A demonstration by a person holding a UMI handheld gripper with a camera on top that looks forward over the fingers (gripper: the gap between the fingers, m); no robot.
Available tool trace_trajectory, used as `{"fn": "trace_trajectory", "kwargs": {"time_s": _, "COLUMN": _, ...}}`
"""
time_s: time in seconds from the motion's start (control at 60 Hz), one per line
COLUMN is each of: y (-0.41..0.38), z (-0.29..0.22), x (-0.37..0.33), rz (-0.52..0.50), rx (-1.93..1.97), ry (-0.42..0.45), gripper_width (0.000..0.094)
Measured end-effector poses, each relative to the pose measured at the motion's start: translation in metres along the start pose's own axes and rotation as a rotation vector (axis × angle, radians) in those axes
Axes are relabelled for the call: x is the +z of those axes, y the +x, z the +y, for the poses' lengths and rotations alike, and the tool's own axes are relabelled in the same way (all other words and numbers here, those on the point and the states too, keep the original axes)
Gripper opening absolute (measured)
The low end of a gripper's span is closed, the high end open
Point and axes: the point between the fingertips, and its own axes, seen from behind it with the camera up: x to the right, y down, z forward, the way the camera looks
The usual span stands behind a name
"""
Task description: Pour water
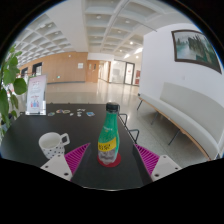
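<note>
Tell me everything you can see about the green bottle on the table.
The green bottle stands upright on the dark table, between the two fingers of the hand-held gripper, with a gap at each side. It looks like translucent green plastic, with a dark cap on top, so it looks closed. A red label wraps its lower body; the print cannot be read. A white cup stands apart from it, beside one finger. Nothing except the table touches the bottle.
</note>
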Motion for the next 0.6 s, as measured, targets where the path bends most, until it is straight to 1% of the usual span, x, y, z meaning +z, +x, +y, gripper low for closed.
{"fn": "trace_trajectory", "kwargs": {"time_s": 0.2, "y": -0.005, "z": 0.000, "x": -0.116, "rz": -0.015, "rx": 0.016, "ry": -0.013, "gripper_width": 0.0859}}
{"fn": "trace_trajectory", "kwargs": {"time_s": 0.35, "y": -0.006, "z": 0.016, "x": -0.191, "rz": -0.025, "rx": 0.019, "ry": -0.025, "gripper_width": 0.0860}}
{"fn": "trace_trajectory", "kwargs": {"time_s": 0.467, "y": -0.007, "z": 0.030, "x": -0.233, "rz": -0.029, "rx": 0.016, "ry": -0.035, "gripper_width": 0.0858}}
{"fn": "trace_trajectory", "kwargs": {"time_s": 0.6, "y": -0.003, "z": 0.038, "x": -0.263, "rz": -0.013, "rx": -0.022, "ry": -0.030, "gripper_width": 0.0856}}
